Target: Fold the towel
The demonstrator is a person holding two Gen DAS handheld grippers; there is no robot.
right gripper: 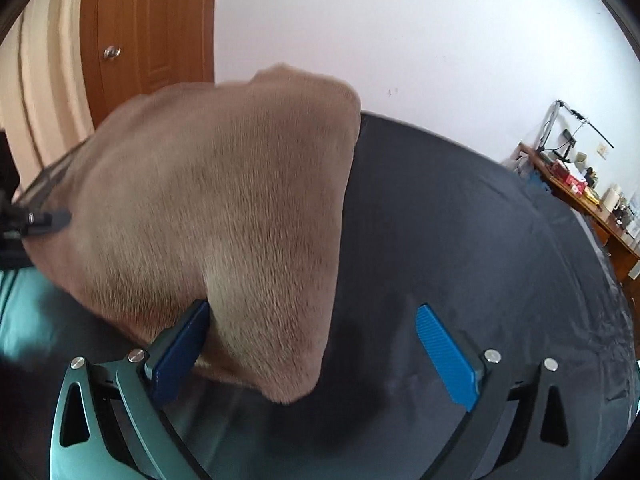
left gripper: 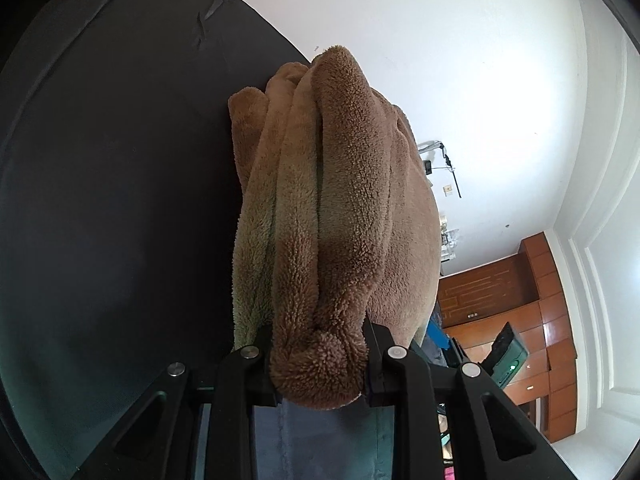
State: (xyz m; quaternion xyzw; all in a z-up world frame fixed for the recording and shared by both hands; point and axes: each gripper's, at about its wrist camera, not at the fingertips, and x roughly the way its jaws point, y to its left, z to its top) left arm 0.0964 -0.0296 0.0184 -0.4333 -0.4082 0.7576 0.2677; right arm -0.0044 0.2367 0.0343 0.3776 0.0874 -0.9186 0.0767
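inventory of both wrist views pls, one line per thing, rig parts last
towel: 1, brown fleece, bunched and clamped at one end in the left gripper, draping over the dark surface; its other end lies between the right gripper's fingers
dark surface: 1, black cloth-covered, under the towel
door: 1, brown wood with a metal knob, behind the towel in the right wrist view
cabinets: brown wood, count unclear, far right of the left wrist view
desk: 1, brown wood, cluttered with small items, along the white wall
wall: white, behind everything
left gripper: 1, black, shut on the towel
right gripper: 1, black with blue pads, open, straddling the towel's corner
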